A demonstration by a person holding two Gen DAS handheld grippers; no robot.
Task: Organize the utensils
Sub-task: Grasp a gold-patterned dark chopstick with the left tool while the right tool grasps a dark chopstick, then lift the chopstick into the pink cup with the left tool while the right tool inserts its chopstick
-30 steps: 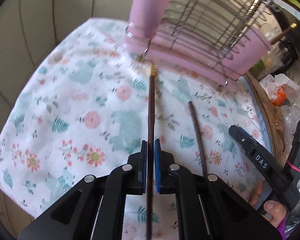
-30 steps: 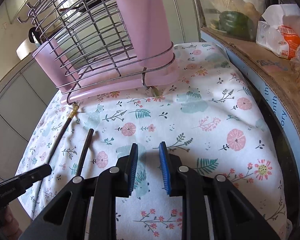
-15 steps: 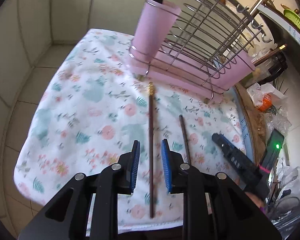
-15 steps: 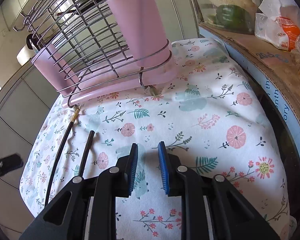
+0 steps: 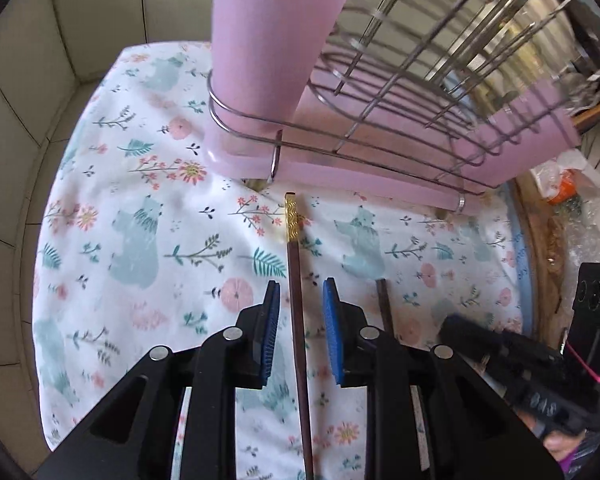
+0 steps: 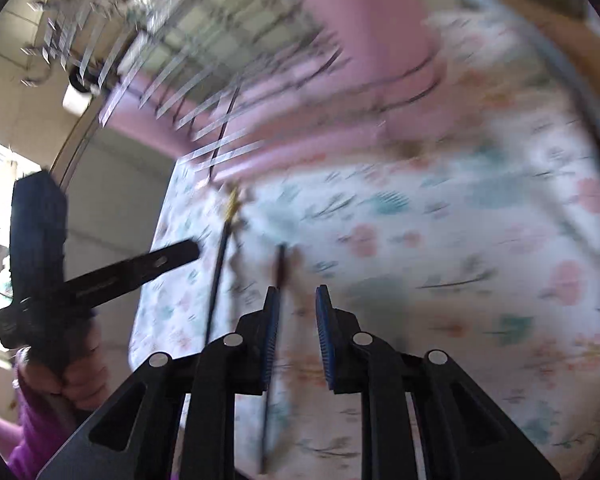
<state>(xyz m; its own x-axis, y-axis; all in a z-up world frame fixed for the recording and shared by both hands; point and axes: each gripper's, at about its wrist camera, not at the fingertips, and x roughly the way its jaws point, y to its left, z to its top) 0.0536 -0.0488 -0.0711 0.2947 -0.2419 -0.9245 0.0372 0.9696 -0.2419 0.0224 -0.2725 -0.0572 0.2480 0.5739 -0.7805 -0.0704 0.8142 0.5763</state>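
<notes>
Two dark brown chopsticks lie on the floral cloth (image 5: 148,240). The gold-tipped chopstick (image 5: 296,300) runs between the open jaws of my left gripper (image 5: 299,304), untouched by the pads. The second chopstick (image 5: 385,308) lies just right of it. In the blurred right wrist view, my right gripper (image 6: 297,308) is open, with the second chopstick (image 6: 278,268) by its left finger and the gold-tipped one (image 6: 220,264) further left. A pink utensil cup (image 5: 276,40) stands in the wire dish rack (image 5: 420,92) behind.
The rack's pink drip tray (image 5: 380,176) borders the cloth at the back. Tiled walls close the left side. A wooden board and bagged food (image 5: 560,188) sit at the right. The other gripper's body (image 5: 520,364) shows at lower right.
My left gripper let go of the gold-tipped chopstick, pulled back, then came in low again over it. My right gripper swung left over the second chopstick, blurring its view.
</notes>
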